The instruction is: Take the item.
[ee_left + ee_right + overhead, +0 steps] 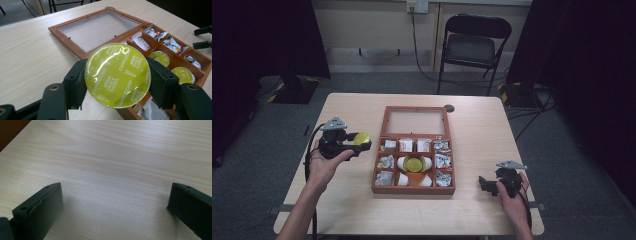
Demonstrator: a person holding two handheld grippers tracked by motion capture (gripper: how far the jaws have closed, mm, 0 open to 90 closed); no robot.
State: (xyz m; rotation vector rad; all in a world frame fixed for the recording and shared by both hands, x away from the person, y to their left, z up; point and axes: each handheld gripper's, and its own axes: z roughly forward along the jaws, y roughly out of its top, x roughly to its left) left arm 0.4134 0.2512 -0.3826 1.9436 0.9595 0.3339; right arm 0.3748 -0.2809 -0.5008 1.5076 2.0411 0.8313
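A: From the high view: left gripper clamped on a yellow-green pod, held above the table just left of the wooden box. Right gripper low near the right edge, well apart from the box. Lid laid open flat behind the compartments. Another pod in the middle cell, packets in the cells around it. Chair beyond the table.

B: And the left gripper view?

A: Pod pinched by its rim between both jaws, foil face towards the camera, "Cappuccino" printed across it. Box ahead, two more pods in its cells, packets alongside. Other gripper at the far right edge.

B: Right gripper view?

A: Jaws spread wide over bare table, nothing between them.

B: Risks?

A: Probably a slip: thin rim, slick foil, narrow contact, so a tilt or a loosened squeeze could drop or spin the pod. Too hard a squeeze could dent the foil.

B: Anything in the way?

A: Cell walls and crowded cells, if meant for the box. Middle cells already taken, so little free room. Raised front wall apt to catch a low pod.
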